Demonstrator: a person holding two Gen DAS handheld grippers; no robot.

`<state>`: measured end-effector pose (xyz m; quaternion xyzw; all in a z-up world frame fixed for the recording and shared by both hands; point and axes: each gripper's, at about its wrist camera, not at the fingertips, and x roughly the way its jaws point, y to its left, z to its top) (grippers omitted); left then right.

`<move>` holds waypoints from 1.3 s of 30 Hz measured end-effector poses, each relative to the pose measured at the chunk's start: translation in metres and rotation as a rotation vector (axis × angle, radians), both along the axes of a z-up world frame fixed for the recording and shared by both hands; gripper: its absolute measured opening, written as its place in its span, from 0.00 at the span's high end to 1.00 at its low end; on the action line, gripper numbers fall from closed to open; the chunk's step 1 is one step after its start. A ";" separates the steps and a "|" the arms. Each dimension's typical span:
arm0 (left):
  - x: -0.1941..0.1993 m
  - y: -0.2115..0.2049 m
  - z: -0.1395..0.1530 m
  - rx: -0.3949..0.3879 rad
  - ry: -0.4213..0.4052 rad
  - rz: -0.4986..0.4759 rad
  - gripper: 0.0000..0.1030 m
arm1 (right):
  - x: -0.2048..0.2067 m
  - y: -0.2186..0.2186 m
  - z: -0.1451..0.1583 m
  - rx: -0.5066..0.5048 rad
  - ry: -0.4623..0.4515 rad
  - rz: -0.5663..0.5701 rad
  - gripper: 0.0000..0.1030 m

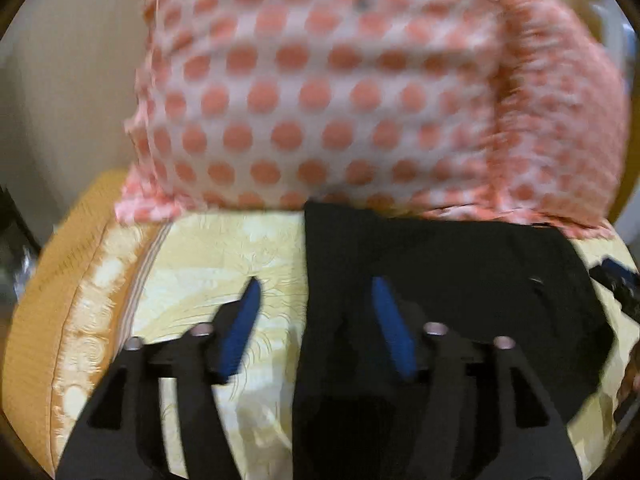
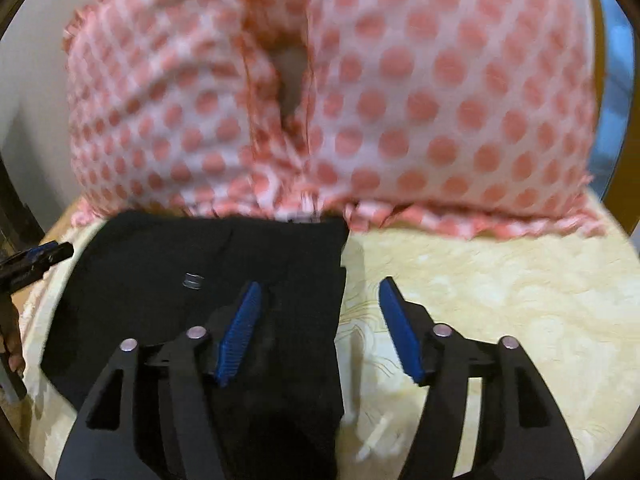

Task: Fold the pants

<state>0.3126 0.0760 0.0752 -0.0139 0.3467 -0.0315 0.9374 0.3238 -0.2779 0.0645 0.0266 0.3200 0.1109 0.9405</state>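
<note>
The left gripper (image 1: 316, 292) has its blue-padded fingers (image 1: 246, 320) spread wide with nothing clamped between them. One finger hangs over the yellow bed cover (image 1: 208, 256) and the other over the black pants (image 1: 460, 272), so the left edge of the cloth runs up between them. Neither pad presses on the fabric, and whether a tip brushes it the blur does not let me tell.

The right gripper (image 2: 320, 292) mirrors this: its fingers (image 2: 240, 328) stand well apart and empty, straddling the right edge of the pants (image 2: 168, 264), one over the dark cloth and one over the bare bed cover (image 2: 500, 300). That matching stance at opposite edges reads as two hands working one fold evenly; open fingers over a flat bundle suggest the cloth is let go rather than about to be lifted, though that is a judgement.

The pants lie flat on the bed as a compact dark rectangle, its far edge squared up against the foot of a large pillow (image 1: 320, 92) in white cloth with coral dots. A small pale tag or button (image 2: 192, 280) shows on the top layer. In each wrist view the tip of the other gripper pokes in at the side, which fits two hands close together over a small bundle. The fold looks largely made; what remains seems to be smoothing or one more halving.
</note>
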 end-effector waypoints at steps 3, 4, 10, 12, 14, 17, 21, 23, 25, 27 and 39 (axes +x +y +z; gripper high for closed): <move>-0.041 -0.021 0.008 -0.082 -0.020 -0.102 0.20 | -0.034 0.017 0.012 -0.042 -0.055 0.077 0.30; -0.050 -0.028 0.005 -0.093 -0.009 -0.127 0.19 | -0.042 0.025 0.011 -0.063 -0.053 0.105 0.30; -0.056 -0.072 -0.032 -0.075 0.164 -0.253 0.19 | -0.058 0.063 -0.020 -0.169 0.055 0.193 0.30; -0.048 -0.076 -0.050 -0.075 0.240 -0.244 0.19 | -0.050 0.069 -0.042 -0.221 0.148 0.199 0.29; -0.048 -0.075 -0.054 -0.098 0.225 -0.237 0.17 | -0.049 0.066 -0.046 -0.205 0.133 0.182 0.24; -0.045 -0.076 -0.053 -0.126 0.248 -0.218 0.12 | -0.043 0.064 -0.047 -0.171 0.160 0.172 0.20; -0.048 -0.076 -0.050 -0.109 0.241 -0.203 0.06 | -0.047 0.061 -0.042 -0.147 0.165 0.148 0.19; -0.062 -0.072 -0.042 -0.093 0.202 -0.176 0.02 | -0.068 0.054 -0.031 -0.108 0.136 0.130 0.05; -0.084 -0.065 -0.034 -0.063 0.154 -0.149 0.02 | -0.087 0.051 -0.022 -0.094 0.107 0.119 0.01; -0.101 -0.060 -0.031 -0.047 0.130 -0.134 0.02 | -0.109 0.049 -0.018 -0.090 0.085 0.098 0.01; -0.174 -0.040 -0.052 0.009 0.109 -0.010 0.02 | -0.162 0.054 -0.052 -0.084 0.128 0.009 0.01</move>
